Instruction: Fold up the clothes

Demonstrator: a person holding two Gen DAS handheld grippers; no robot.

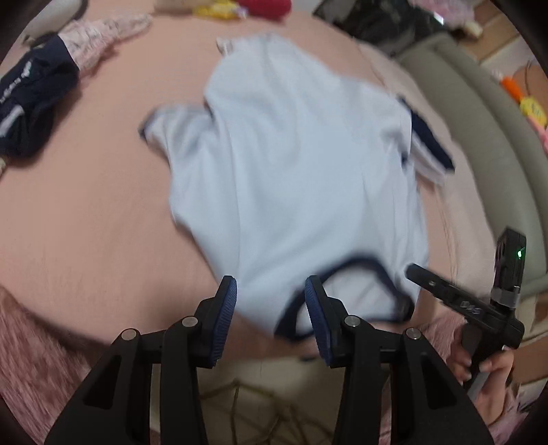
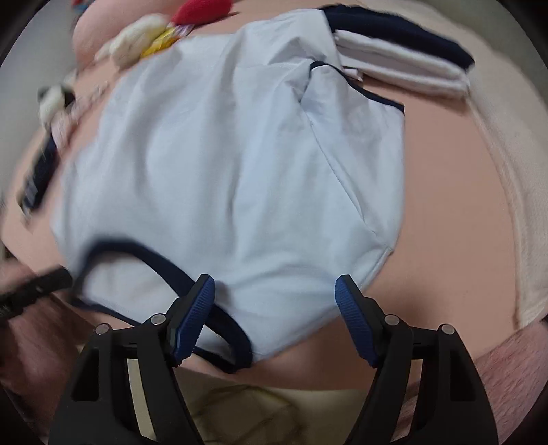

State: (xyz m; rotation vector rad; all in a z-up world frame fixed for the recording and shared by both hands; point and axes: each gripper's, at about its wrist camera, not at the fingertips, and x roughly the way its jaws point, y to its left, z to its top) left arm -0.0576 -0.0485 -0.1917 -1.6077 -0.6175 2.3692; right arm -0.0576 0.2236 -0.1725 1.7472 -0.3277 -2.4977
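Shirt [image 1: 291, 164], pale blue with navy trim, lies spread on the pink bed sheet [image 1: 85, 212], collar end nearest both cameras, hem at the far end. Left tongs [image 1: 270, 301] hover over the collar end of the shirt, pads apart, shirt fabric seen in the gap between them but not pinched. Right tongs [image 2: 274, 297] stand wide apart over the shirt's near shoulder edge, left pad over the navy collar band, right pad just past the shirt's edge over bare sheet; nothing clamped. In the left wrist view the right tongs' body shows just right of the collar, a hand [image 1: 486, 369] gripping its handle. Navy garment [image 1: 30, 102] and pink patterned garment [image 1: 99, 41] lie well left of the shirt. Folded white-and-navy pile [image 2: 404, 58] sits just beyond the shirt's far right sleeve. Red and yellow items [image 2: 185, 24] lie past the hem. Both views motion-blurred.
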